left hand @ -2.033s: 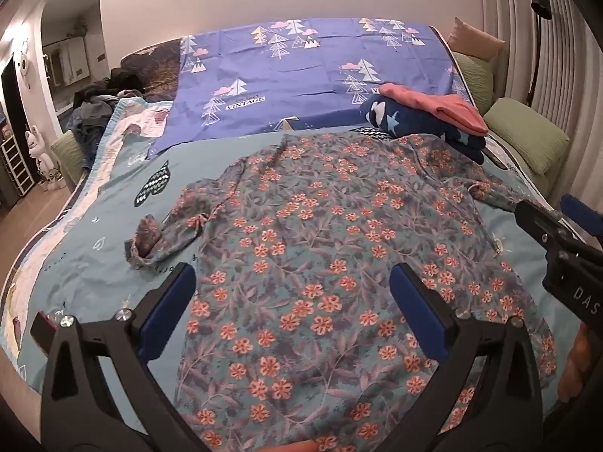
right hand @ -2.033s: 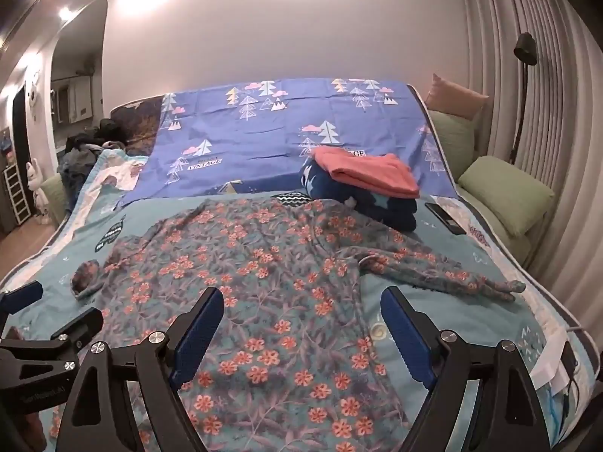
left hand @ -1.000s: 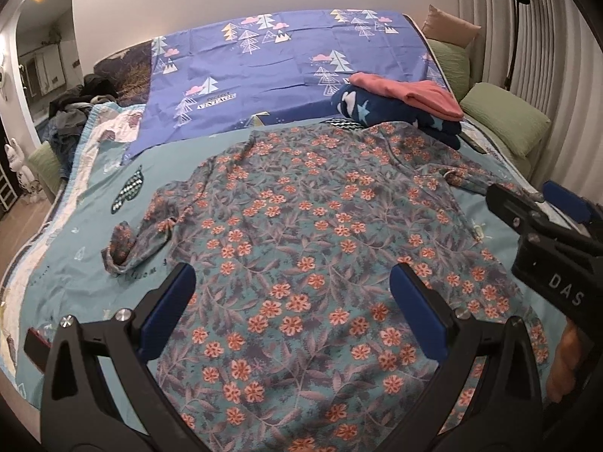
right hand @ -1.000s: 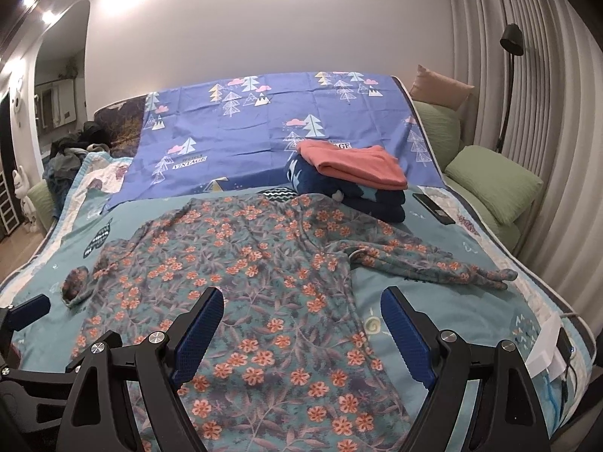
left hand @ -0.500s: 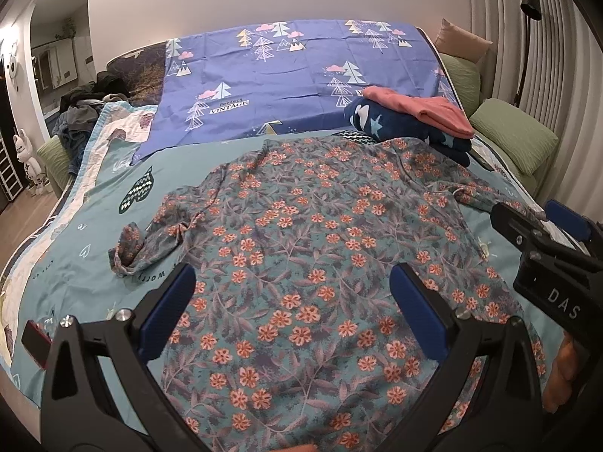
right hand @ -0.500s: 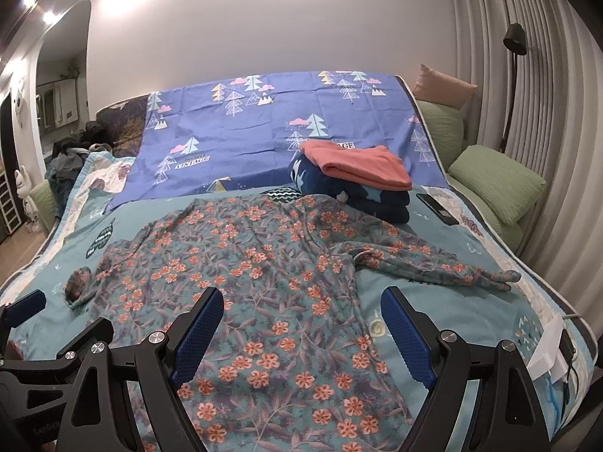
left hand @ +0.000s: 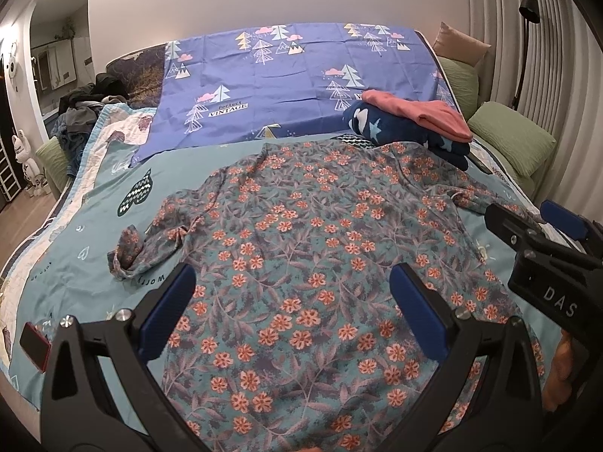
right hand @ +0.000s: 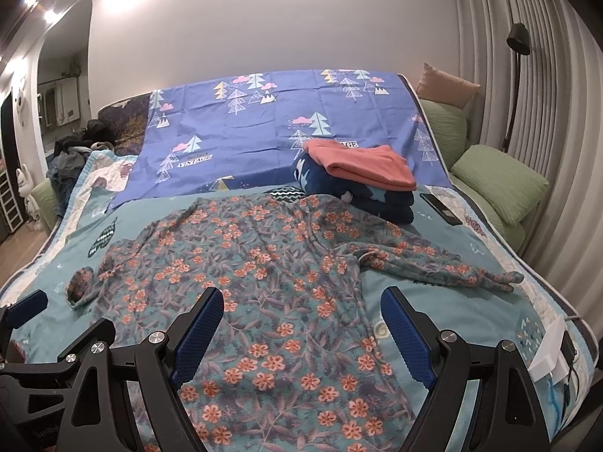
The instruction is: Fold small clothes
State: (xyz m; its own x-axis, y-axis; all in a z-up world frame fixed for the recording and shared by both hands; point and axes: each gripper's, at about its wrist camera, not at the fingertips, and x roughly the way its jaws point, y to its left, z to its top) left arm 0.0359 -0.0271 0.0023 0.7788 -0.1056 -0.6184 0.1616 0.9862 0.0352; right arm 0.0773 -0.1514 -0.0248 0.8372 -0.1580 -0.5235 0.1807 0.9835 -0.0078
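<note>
Hovering low over the near hem, the left claw (left hand: 290,312) and the right claw (right hand: 301,331) both stand with jaws wide apart and nothing between them, side by side above the same garment. Directly ahead of both, the floral top (left hand: 320,248) lies spread flat on the teal bedspread (left hand: 75,233), its long axis running straight away from the claws, hem nearest and neckline farthest. That layout decides the next move, as I judge it: the sleeves stick out crosswise, one to each side, so each claw has its own. The left sleeve (left hand: 150,237) is bunched and curled near the left claw's outer side, while the right sleeve (right hand: 444,263) stretches out long and thin toward the bed's right edge, nearer the right claw. No fold looks started yet. Beyond the neckline, touching or just short of it as far as the fisheye lets me tell, sits a stack of folded clothes (right hand: 361,180), a coral piece on top of navy. A dark remote (right hand: 441,209) lies just beside that stack. Farther back rises the purple tree-print sheet (left hand: 286,75), with green pillows (right hand: 501,184) off to the right.
</note>
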